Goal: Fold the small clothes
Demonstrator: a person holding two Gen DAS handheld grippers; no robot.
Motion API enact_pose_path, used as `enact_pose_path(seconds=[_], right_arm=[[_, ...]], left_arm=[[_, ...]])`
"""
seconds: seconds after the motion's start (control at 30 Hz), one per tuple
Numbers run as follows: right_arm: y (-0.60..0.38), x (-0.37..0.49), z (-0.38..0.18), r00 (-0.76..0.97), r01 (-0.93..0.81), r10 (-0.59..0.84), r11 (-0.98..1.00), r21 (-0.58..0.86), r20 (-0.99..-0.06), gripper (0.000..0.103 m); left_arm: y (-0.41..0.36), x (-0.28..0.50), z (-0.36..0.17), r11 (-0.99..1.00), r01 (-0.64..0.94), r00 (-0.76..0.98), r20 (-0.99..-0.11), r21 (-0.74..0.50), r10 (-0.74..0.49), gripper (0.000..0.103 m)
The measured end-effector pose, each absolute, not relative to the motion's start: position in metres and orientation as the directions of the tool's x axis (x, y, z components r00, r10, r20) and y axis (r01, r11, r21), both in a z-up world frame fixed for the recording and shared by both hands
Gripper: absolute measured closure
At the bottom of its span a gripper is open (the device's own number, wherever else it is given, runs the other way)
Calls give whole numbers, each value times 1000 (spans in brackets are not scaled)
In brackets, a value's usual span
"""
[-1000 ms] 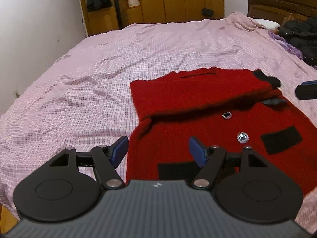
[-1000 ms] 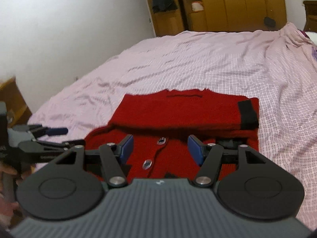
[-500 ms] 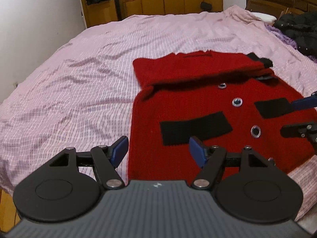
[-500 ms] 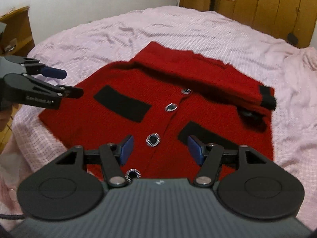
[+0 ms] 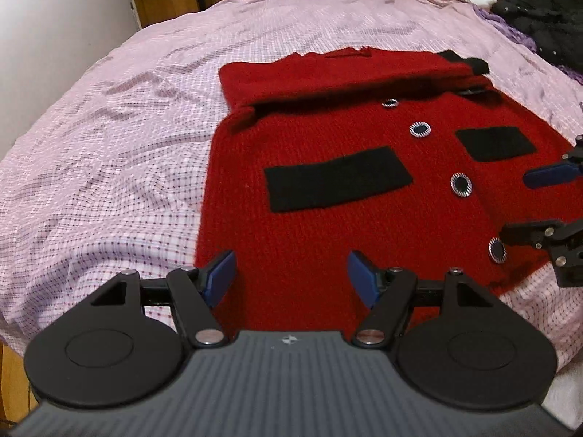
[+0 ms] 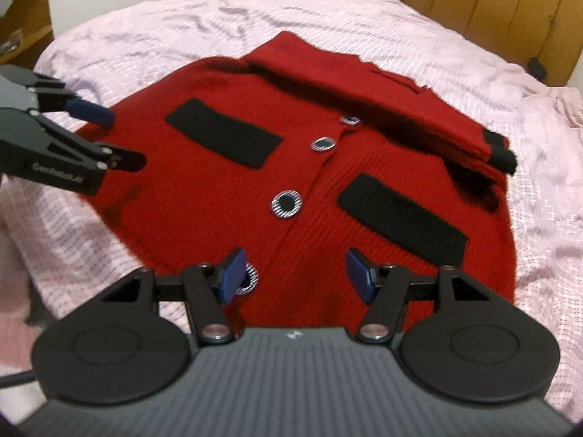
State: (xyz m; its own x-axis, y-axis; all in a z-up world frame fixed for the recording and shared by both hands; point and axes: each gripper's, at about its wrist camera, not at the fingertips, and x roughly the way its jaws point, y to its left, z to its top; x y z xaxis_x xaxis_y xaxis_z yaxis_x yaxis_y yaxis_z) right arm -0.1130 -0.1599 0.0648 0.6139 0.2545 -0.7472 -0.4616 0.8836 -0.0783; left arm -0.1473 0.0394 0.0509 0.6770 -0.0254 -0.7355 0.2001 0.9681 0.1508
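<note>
Poised, angled down over red cardigan (image 5: 328, 225) hem near bed (image 5: 109, 167) edge: left claw (image 5: 289, 276) and right claw (image 6: 297, 276), both agape, empty.

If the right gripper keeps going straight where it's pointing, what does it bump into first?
Most likely the red cardigan. The right gripper points down at its near hem, beside the lowest button, with open fingers and nothing between them. How far above the cloth it is, I can't tell.
</note>
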Motion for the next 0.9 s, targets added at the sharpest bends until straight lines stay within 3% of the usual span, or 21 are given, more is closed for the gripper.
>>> enact_pose_path(seconds=[0.17, 0.43, 0.6, 0.9], right_arm=[[-155, -125, 63, 542, -550, 295, 832, -67, -787, 41], [-126, -126, 42, 472, -664, 207, 723, -191, -857, 40], [-118, -126, 43, 560, -630, 153, 718, -298, -814, 41], [-135, -120, 63, 662, -526, 181, 803, -279, -728, 41]], left_arm=[[39, -150, 49, 966, 209, 673, -739, 153, -28, 29], [37, -149, 49, 965, 219, 667, -744, 147, -38, 29], [39, -151, 52, 966, 221, 672, -739, 135, -50, 29], [30, -169, 58, 940, 324, 665, -732, 104, -148, 29]])
